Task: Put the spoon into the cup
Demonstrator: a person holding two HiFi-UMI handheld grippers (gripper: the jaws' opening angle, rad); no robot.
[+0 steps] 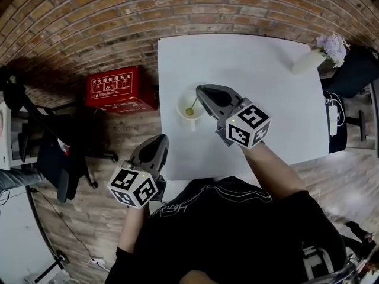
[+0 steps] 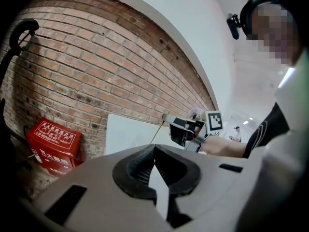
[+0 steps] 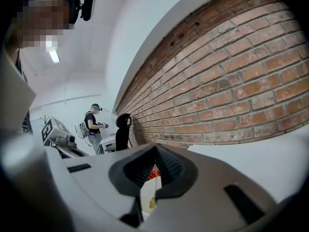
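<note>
A white cup [image 1: 187, 106] stands near the left edge of the white table [image 1: 260, 76]. My right gripper [image 1: 200, 90] hangs just above its right rim, shut on the thin handle of a yellow-gold spoon [image 1: 190, 109] whose bowl dips inside the cup. In the right gripper view the spoon [image 3: 152, 202] hangs down from the closed jaws [image 3: 155, 147] over the cup [image 3: 146, 192]. My left gripper [image 1: 161, 138] is off the table's left front corner, over the floor, shut and empty. Its own view shows its jaws [image 2: 154, 147] closed and the right gripper [image 2: 179, 129] ahead with the spoon [image 2: 155, 135].
A red box [image 1: 121, 87] sits on the floor left of the table. A white vase with flowers [image 1: 323, 51] stands at the table's far right corner. A black chair [image 1: 56, 149] is at the left. A brick wall [image 1: 89, 16] runs behind, and another person [image 3: 94, 127] stands far off.
</note>
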